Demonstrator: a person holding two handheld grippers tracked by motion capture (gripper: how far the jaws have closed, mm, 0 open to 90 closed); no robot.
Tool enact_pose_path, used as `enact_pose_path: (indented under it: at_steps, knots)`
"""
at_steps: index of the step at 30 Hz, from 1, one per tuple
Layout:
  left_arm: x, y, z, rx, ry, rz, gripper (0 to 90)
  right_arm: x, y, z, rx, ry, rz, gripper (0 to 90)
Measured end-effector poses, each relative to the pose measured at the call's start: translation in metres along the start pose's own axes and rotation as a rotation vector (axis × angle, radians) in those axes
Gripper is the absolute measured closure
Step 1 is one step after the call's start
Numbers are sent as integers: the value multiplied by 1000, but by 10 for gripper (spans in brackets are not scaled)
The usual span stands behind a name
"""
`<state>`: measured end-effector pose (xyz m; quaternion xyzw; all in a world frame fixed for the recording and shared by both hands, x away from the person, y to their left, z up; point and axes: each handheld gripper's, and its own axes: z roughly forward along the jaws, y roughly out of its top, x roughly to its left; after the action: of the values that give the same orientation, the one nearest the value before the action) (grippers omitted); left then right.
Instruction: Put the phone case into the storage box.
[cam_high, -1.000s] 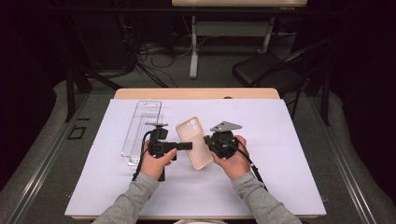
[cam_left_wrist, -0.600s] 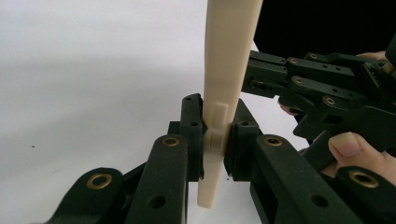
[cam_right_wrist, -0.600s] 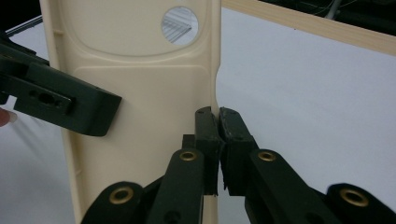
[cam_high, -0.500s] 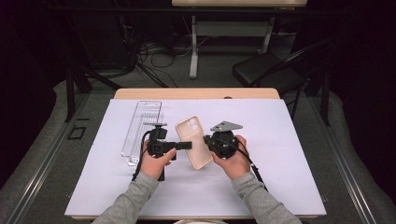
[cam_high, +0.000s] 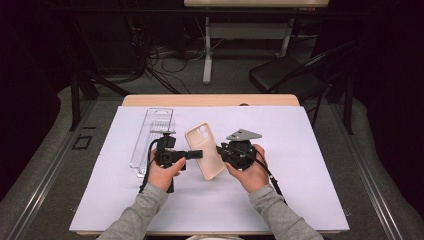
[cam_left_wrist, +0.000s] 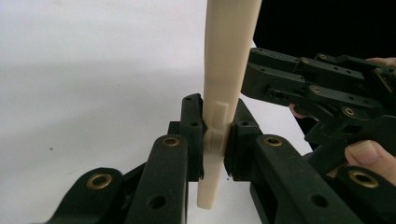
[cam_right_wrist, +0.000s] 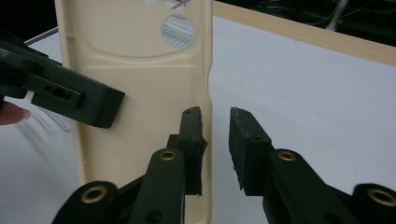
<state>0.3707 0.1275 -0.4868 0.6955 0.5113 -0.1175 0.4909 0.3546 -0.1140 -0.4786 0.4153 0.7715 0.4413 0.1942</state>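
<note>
A cream phone case (cam_high: 205, 150) with camera cut-outs is held above the table, tilted, between my two hands. My left gripper (cam_high: 198, 153) is shut on its left edge. In the left gripper view both pads pinch the case (cam_left_wrist: 229, 56) by its side button, at my left gripper (cam_left_wrist: 215, 135). My right gripper (cam_high: 220, 150) is at the case's right edge, and its jaws have just been opening. In the right gripper view the case (cam_right_wrist: 140, 93) lies behind the left jaw of my right gripper (cam_right_wrist: 217, 135), and the gap between the pads shows bare table.
A clear plastic package (cam_high: 152, 137) lies to the left of my left hand. A white sheet (cam_high: 300, 190) covers the wooden table (cam_high: 210, 100). A dark chair (cam_high: 290, 80) and table legs stand on the floor beyond the far edge.
</note>
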Motion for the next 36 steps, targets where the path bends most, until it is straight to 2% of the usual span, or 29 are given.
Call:
enact_pose_path:
  at_steps: [5,11,17,21,30,36]
  knots:
    - [2,1,-3,-3,-2,5,803,1,0,-1,-3,9,-5,703]
    - [4,4,-8,-13,-8,28,803,0,2,-3,-26,20,-30,647]
    - [5,6,-11,-15,-17,75,803,-1,3,-5,-51,35,-57,593]
    - [4,6,-13,-19,-3,96,803,0,3,-5,-54,37,-92,568]
    - [0,11,-23,-24,0,186,803,2,4,-7,-47,73,-137,504]
    - [2,15,-32,-32,13,215,802,2,6,-8,-66,97,-161,468]
